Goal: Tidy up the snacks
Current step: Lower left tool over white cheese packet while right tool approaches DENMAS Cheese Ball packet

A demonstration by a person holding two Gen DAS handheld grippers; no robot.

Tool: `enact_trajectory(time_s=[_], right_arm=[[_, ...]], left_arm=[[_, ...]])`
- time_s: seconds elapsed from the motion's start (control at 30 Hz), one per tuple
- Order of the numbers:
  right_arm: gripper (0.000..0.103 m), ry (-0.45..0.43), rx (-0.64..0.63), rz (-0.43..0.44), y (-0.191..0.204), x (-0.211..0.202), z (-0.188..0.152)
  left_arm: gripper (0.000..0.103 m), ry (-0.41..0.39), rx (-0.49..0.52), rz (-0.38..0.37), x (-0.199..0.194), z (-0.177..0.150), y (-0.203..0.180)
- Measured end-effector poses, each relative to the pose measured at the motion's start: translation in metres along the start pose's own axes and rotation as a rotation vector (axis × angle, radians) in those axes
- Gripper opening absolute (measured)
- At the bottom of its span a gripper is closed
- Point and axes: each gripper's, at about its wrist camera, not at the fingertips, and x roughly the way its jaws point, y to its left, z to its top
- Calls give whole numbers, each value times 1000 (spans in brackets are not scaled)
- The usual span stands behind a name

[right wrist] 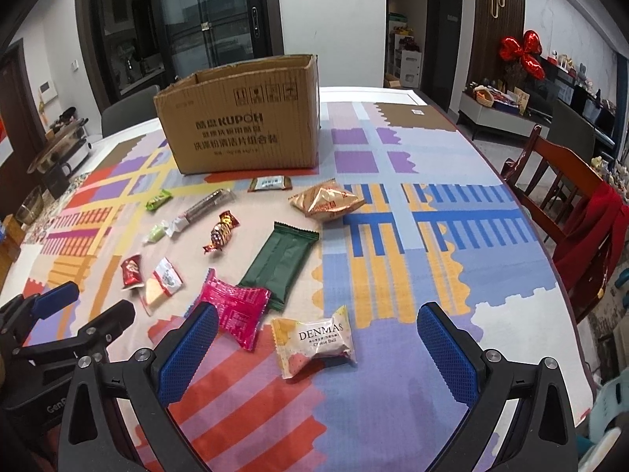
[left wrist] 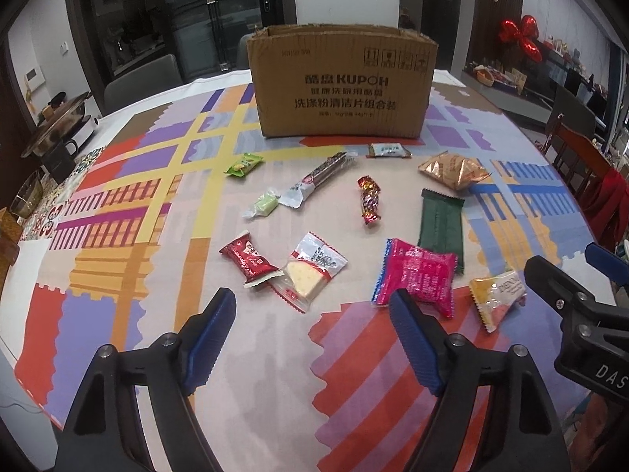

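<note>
- The table (right wrist: 452, 181) is covered with a cloth of colourful blocks and stripes.
- Behind it stand dark glass doors (left wrist: 220, 11) and white walls.
- A grey chair (left wrist: 141, 78) is at the far side.
- A red wooden chair (right wrist: 566, 188) stands at the right.
- A red foil bow (right wrist: 523, 55) hangs above a low cabinet (right wrist: 507, 114).

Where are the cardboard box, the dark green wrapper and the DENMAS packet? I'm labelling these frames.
cardboard box (left wrist: 342, 90): left wrist view, on its printed front wall.
dark green wrapper (right wrist: 281, 265): right wrist view, on the middle of the flat pack.
DENMAS packet (right wrist: 316, 340): right wrist view, on its printed face.
</note>
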Motion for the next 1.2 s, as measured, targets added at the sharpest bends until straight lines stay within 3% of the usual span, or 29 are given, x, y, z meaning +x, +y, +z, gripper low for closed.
enact_trajectory(time_s=[0.43, 0.87, 1.2], right_arm=[[95, 66, -36, -3, 9, 36, -13], [94, 103, -47, -4, 12, 53, -18], [86, 151, -46, 3, 10, 68, -21]], left_arm=[[63, 36, 21, 8, 34, -8, 5], [60, 51, 40, -7, 56, -5, 4], [60, 60, 31, -11, 70, 1, 6]])
